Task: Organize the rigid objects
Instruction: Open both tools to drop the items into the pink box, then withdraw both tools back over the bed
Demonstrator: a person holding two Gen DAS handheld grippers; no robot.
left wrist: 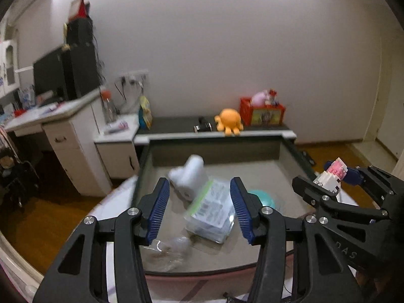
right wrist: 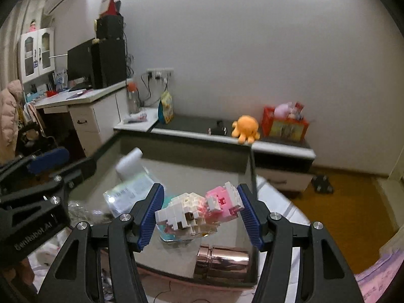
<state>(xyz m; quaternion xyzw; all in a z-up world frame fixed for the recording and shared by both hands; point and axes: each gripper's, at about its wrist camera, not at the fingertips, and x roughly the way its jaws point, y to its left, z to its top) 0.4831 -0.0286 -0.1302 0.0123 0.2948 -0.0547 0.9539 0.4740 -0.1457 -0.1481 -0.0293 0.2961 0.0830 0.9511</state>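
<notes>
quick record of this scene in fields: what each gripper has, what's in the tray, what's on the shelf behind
right gripper: shut on the pink and white brick toy, held above the tray
left gripper: open, nothing between its fingers, over the tray
tray: white roll, clear packet with green label, teal item partly hidden, shiny copper cylinder lying on its side near the front edge
shelf behind: orange octopus plush, red box of toys
image: blurred
</notes>
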